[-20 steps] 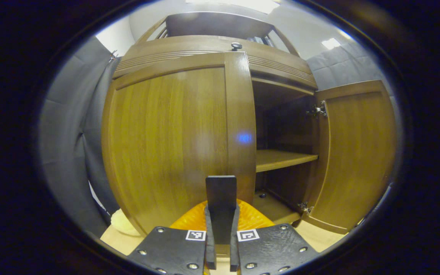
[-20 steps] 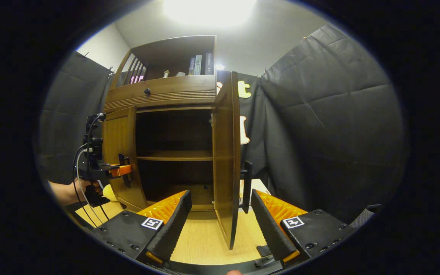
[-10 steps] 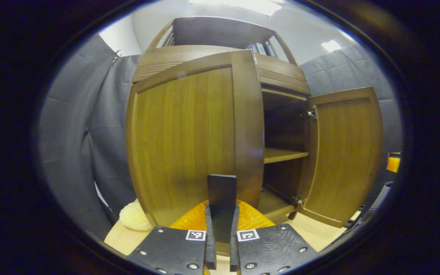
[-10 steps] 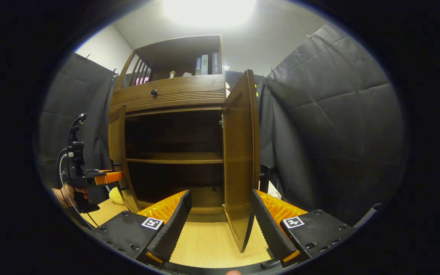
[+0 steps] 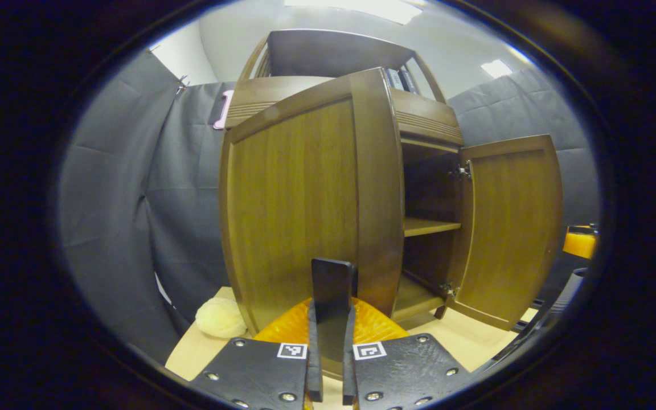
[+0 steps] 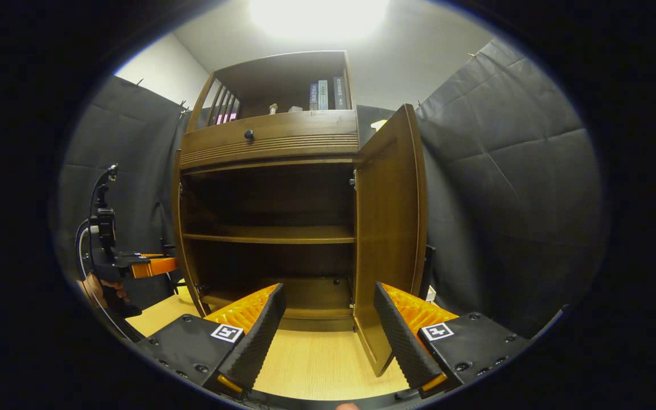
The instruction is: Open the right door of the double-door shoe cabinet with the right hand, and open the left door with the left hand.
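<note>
The shoe cabinet (image 6: 271, 142) stands on the pale wood floor (image 6: 316, 364) straight ahead of your right gripper (image 6: 325, 330), at twelve o'clock in the right gripper view, with both doors swung out. Nearest you there, the right gripper's two ribbed fingers (image 6: 254, 336) sit wide apart with nothing between them. Just past them at one o'clock is the right door (image 6: 388, 228), open and turned edge-on towards you. In the left gripper view, your left gripper (image 5: 331, 364) has its fingers pinched together on the black door handle (image 5: 332, 290) of the left door (image 5: 305, 199), which stands at twelve o'clock, swung well out from the cabinet. A pale fluffy thing (image 5: 220, 318) lies on the floor at seven o'clock beside that door. Farther back, the inside shelf (image 6: 271, 234) is bare, a drawer knob (image 6: 249, 135) sits above the opening, and books (image 6: 325, 94) stand in the top compartment.
</note>
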The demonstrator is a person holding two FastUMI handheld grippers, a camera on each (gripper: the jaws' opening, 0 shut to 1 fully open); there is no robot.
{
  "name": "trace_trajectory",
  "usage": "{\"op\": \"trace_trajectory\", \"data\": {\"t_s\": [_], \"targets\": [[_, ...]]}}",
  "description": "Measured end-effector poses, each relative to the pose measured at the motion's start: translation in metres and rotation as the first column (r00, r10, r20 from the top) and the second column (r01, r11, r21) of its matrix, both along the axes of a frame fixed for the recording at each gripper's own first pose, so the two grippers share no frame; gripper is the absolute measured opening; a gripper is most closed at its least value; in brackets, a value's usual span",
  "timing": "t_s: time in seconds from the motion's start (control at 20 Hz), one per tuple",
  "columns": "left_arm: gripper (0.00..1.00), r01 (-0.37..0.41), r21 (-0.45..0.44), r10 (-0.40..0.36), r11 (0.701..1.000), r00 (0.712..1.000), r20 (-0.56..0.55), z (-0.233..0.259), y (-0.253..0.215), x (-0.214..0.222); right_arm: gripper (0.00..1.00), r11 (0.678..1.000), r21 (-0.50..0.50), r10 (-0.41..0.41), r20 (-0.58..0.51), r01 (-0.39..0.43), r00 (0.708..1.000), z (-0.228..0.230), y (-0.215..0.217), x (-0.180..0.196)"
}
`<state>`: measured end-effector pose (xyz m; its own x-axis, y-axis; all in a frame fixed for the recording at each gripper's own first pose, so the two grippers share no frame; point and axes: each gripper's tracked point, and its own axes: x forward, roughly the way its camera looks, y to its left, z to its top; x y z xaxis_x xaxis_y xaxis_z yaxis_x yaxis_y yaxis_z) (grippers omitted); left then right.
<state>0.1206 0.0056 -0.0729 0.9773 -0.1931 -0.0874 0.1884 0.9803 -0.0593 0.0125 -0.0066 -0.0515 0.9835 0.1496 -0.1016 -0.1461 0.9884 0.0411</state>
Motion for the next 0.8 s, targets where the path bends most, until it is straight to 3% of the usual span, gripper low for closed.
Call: {"op": "trace_trajectory", "data": {"t_s": [0.15,0.2,0.35,0.4,0.45,0.6,0.8], "targets": [[0.17,-0.022,0.005,0.022,1.000,1.000,-0.007,-0.002,0.019,-0.012,0.98,1.000,0.003,0.016,0.001,-0.016,1.000,-0.001,0.009,-0.004],[0.12,-0.027,0.010,0.027,1.000,1.000,-0.008,-0.002,0.024,-0.017,0.98,1.000,0.002,0.023,0.002,-0.023,1.000,0.000,0.013,-0.004],[0.14,-0.039,0.035,0.039,0.999,0.999,-0.011,-0.002,0.040,-0.026,0.98,0.999,0.002,0.047,-0.001,-0.047,0.999,-0.001,0.025,-0.004],[0.17,-0.045,0.037,0.045,0.998,0.999,-0.012,-0.002,0.045,-0.029,0.93,0.998,0.004,0.056,-0.002,-0.056,0.998,-0.001,0.030,-0.004],[0.17,-0.053,0.034,0.054,0.998,0.998,-0.014,-0.002,0.050,-0.031,0.98,0.998,0.007,0.063,-0.002,-0.063,0.998,-0.001,0.033,-0.004],[0.11,-0.086,0.041,0.087,0.995,0.996,-0.012,-0.002,0.067,-0.039,0.98,0.996,0.005,0.089,0.004,-0.089,0.996,0.001,0.046,-0.006],[0.13,-0.153,0.060,0.152,0.986,0.988,0.009,0.002,0.102,-0.050,0.98,0.994,0.010,0.112,0.008,-0.112,0.994,0.003,0.061,-0.004]]}}
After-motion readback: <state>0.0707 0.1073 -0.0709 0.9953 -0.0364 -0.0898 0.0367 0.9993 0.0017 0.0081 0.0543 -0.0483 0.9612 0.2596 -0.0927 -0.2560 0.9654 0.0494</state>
